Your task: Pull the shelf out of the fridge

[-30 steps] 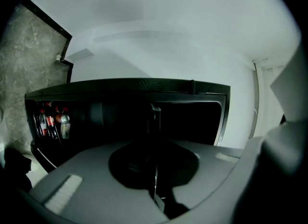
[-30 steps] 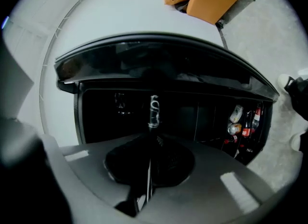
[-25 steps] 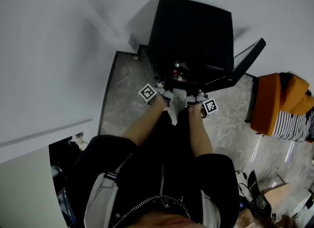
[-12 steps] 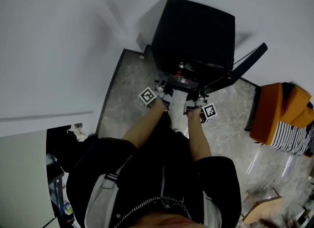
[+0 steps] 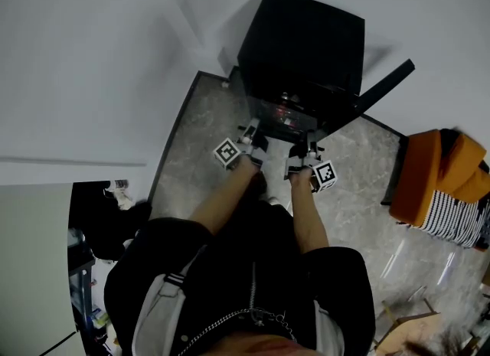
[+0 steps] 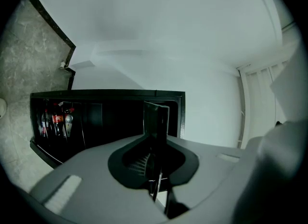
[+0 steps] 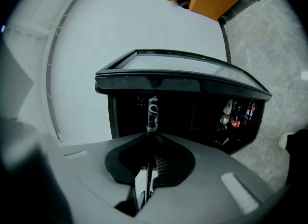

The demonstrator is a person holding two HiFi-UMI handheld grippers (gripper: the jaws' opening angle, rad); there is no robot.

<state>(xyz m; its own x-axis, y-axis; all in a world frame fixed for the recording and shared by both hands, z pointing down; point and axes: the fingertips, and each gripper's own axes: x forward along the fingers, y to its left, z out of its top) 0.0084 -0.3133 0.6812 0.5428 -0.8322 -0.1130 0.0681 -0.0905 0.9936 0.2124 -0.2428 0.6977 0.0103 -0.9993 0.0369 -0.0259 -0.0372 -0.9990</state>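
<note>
The black mini fridge (image 5: 302, 40) stands against the white wall with its door (image 5: 383, 90) swung open to the right. The shelf (image 5: 279, 127), a thin dark pane, hangs level just in front of the opening, held between the two grippers. My left gripper (image 5: 251, 134) is shut on its left edge, and the left gripper view shows that pane (image 6: 156, 122) edge-on, rising from the jaws (image 6: 155, 170). My right gripper (image 5: 300, 157) is shut on the right edge (image 7: 152, 114), a thin strip with a pale clip, above its jaws (image 7: 150, 165). Red cans (image 6: 55, 121) stand inside the fridge.
The fridge sits in a corner of white walls on a grey marble floor (image 5: 191, 148). An orange seat with a striped cloth (image 5: 436, 171) stands right of the door. Dark clutter (image 5: 96, 224) lies at the lower left. The person's legs fill the view's bottom.
The pale sheen seen on the shelf between the grippers has gone, and it now looks dark. Both grippers stay closed on it just in front of the fridge opening.
</note>
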